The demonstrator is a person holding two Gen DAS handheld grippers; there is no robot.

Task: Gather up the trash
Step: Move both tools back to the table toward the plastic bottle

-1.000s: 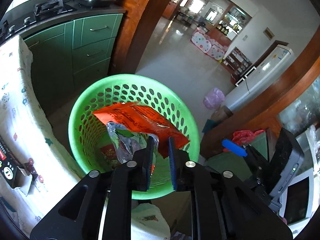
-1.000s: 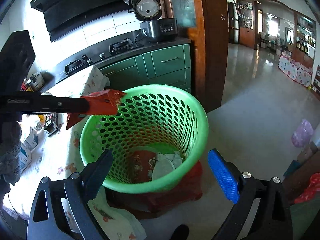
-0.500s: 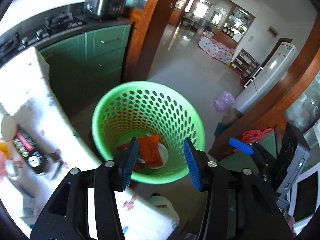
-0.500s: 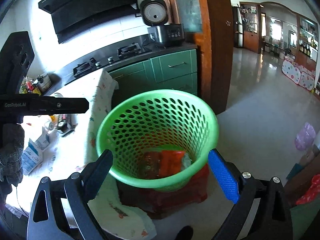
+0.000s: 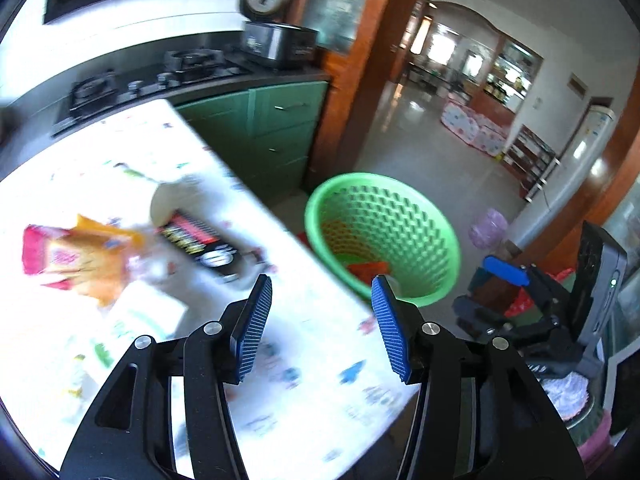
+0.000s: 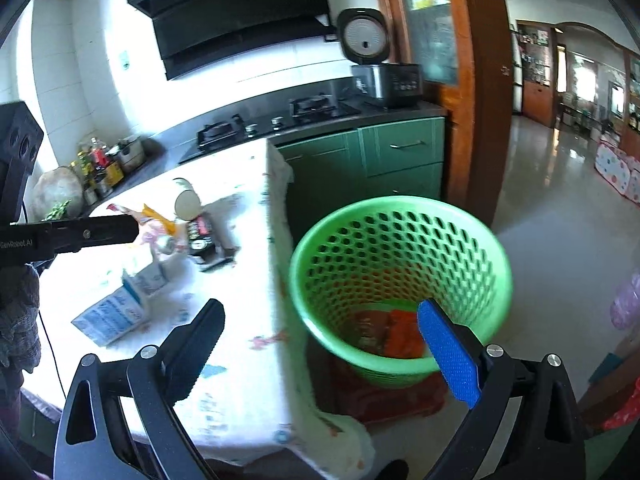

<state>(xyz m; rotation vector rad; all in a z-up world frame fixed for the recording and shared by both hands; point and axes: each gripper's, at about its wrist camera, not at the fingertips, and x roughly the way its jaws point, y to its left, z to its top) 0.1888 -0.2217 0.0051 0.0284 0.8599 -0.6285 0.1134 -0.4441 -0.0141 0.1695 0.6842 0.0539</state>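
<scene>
A green perforated basket (image 5: 384, 236) (image 6: 400, 280) stands on the floor beside the table, with a red wrapper (image 6: 404, 336) lying in its bottom. My left gripper (image 5: 320, 324) is open and empty above the table's white patterned cloth (image 5: 288, 392). My right gripper (image 6: 324, 348) is open and empty, near the basket's rim. On the table lie an orange-and-pink snack bag (image 5: 76, 260), a black-and-red pack (image 5: 200, 240) (image 6: 204, 240), a paper cup on its side (image 6: 186, 200) and a blue-and-white carton (image 6: 116, 304).
Green cabinets (image 6: 400, 156) with a hob and a rice cooker (image 6: 384, 76) stand behind the table. A wooden door frame (image 6: 480, 92) stands right of them. Tiled floor (image 6: 560, 220) stretches behind the basket. A pink bag (image 5: 486, 228) lies on it.
My left gripper let the red wrapper go into the basket, opened wide, and swung left from over the basket to over the table. The right gripper stayed open beside the basket.
</scene>
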